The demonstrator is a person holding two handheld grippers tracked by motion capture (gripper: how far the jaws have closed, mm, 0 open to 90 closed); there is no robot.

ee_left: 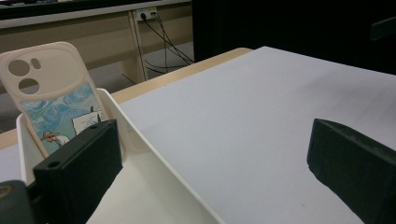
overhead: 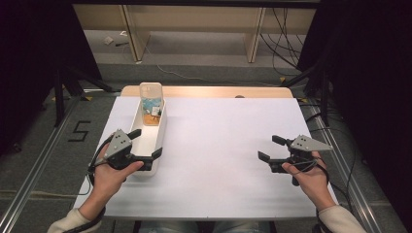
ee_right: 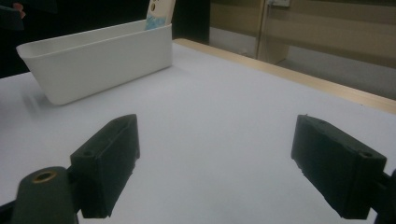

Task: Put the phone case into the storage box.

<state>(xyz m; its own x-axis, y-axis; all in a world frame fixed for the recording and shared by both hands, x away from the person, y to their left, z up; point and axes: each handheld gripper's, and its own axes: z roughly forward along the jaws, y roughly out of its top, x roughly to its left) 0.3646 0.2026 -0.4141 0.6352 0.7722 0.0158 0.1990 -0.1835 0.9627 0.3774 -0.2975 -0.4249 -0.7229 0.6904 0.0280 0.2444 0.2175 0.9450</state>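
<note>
**A:** Start from the high view. Where does the work stand?

**B:** The white bin point(overhead: 148, 138) lies lengthwise near the left edge of the table point(overhead: 218, 145), its far end almost at the far edge. A phone case point(overhead: 150, 99) stands upright in that far end, leaning on the end wall, with some small things I can't make out beside it. The left gripper point(overhead: 145, 145) sits at the bin's near end, jaws apart, straddling the right wall: one inside the bin, one outside it. It clamps nothing.

**A:** And the other hand?

**B:** The right gripper point(overhead: 268, 148) hovers near the right edge, well apart from the bin, jaws wide with only bare table between them.

**A:** Does the left gripper view agree?

**B:** Yes. The phone case point(ee_left: 51, 102) rises from the far end of the bin point(ee_left: 140, 149), camera cut-outs at the top, printed picture below. One jaw is inside the bin, the other over the table; the pads touch neither wall nor case.

**A:** The right gripper view?

**B:** Jaws spread over the empty surface, the bin point(ee_right: 100, 58) far off at upper left, the case's edge point(ee_right: 159, 11) poking above it.

**A:** So, progress?

**B:** I'd judge nothing is gripped yet. The case sits in the bin untouched; reaching it, closing on it and moving it all remain to be done.
</note>
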